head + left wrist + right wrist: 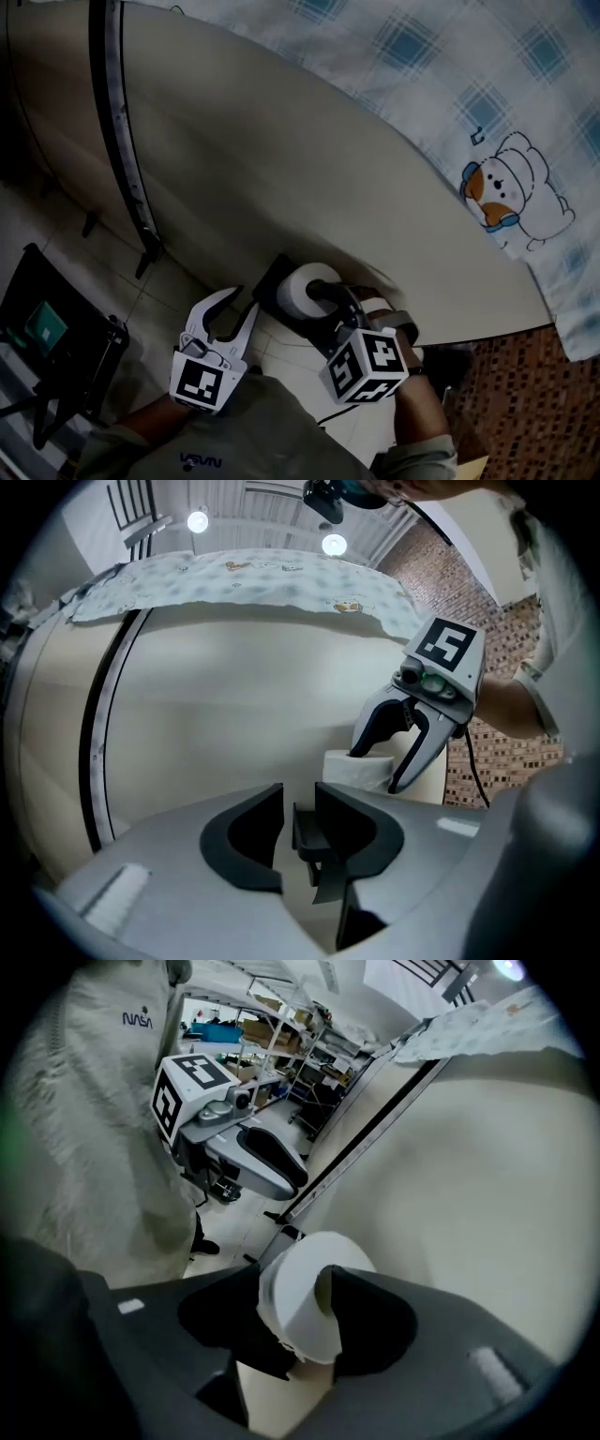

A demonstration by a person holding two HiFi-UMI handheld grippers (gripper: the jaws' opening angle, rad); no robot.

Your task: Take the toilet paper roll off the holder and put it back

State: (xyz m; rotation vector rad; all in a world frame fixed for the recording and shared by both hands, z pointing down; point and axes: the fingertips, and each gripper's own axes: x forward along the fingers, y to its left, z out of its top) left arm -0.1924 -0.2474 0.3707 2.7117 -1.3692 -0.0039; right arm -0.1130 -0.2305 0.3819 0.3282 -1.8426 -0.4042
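Hanging nearest the person, the left gripper (298, 803) has its jaws a narrow gap apart, holding nothing. Just beyond, the right gripper (379, 769) has its jaws wide open astride the toilet paper roll (302, 289), which sits at the black holder (270, 277) against the beige panel (281, 159). A checked cloth (450, 75) drapes the panel's top edge.

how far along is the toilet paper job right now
Done: unclear; the toilet paper roll sits on its black holder, either untouched or already back. In hand: the right tool straddles the roll, jaws wide, not clamping. The left tool is empty. Left: possibly the whole lift-off and return.
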